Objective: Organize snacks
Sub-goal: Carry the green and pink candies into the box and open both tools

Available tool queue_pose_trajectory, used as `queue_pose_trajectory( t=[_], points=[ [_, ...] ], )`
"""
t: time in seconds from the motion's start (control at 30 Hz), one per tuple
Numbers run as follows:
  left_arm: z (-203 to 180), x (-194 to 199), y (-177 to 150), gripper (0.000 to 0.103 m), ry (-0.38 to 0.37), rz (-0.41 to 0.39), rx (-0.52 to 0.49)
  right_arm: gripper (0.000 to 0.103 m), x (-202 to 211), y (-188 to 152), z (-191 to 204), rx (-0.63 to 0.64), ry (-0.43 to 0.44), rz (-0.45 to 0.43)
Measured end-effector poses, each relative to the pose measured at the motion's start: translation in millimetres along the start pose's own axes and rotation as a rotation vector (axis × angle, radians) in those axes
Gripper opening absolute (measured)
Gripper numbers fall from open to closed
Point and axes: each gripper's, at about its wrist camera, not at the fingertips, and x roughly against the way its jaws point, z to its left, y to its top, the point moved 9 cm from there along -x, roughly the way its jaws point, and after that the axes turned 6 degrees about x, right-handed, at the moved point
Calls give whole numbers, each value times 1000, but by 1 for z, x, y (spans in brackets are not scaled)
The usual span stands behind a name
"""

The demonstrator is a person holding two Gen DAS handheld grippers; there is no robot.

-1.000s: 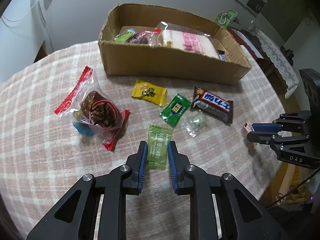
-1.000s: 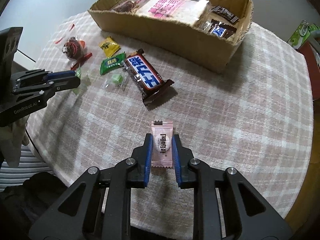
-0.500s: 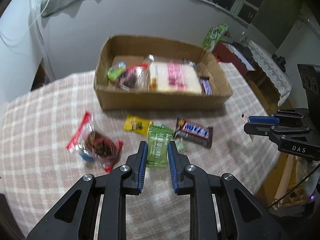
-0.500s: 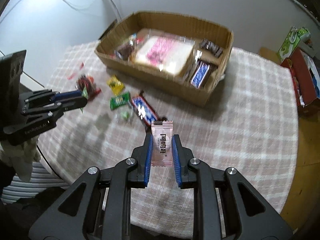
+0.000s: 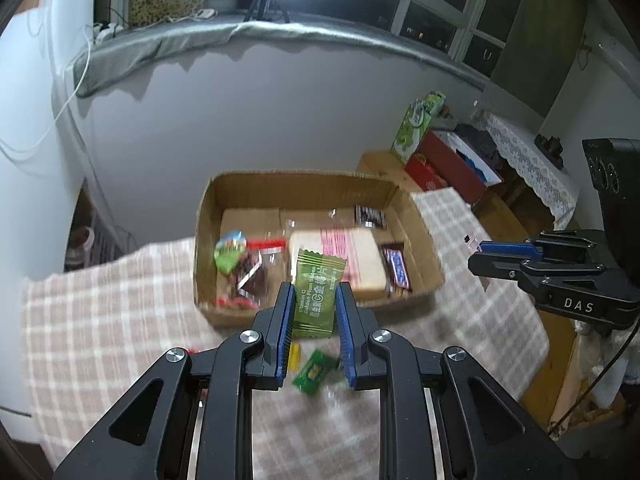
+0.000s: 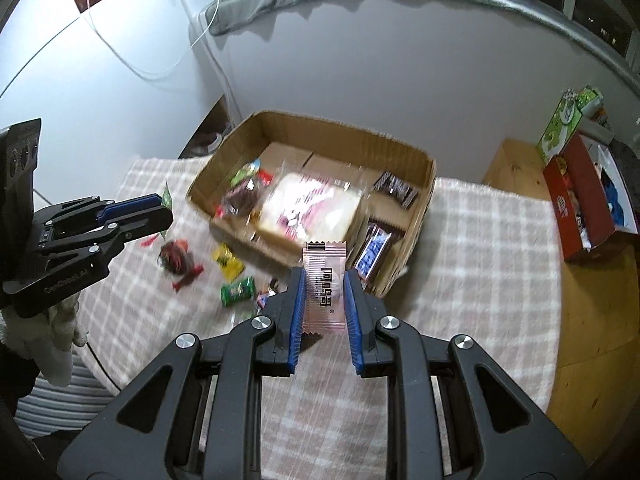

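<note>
cardboard box (image 5: 312, 192) open on top, back half bare, front crowded

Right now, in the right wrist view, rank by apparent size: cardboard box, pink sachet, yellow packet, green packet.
1. cardboard box
2. pink sachet, inflated by nearness to the camera
3. yellow packet and green packet: alike, unranked

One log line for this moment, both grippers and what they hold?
left gripper: shut on green sachet | right gripper: shut on pink sachet | both above table, before cardboard box
</note>
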Motion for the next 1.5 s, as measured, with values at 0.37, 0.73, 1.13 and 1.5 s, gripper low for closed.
queue_pose_trajectory(
  t=[0.37,0.73,1.13,1.5],
  points=[
    [-1,-12,35,19,-8,-24,-11,20,-9,37,-17,-10,-13,-27],
    [8,-37,50,19,-7,7,4,20,-35,51,-33,-31,-12,6],
    [14,-45,54,29,2,25,11,50,-52,56,-38,-35,-17,33],
    [18,-40,54,42,19,13,23,68,-49,53,-39,-49,-28,28]
  ],
)
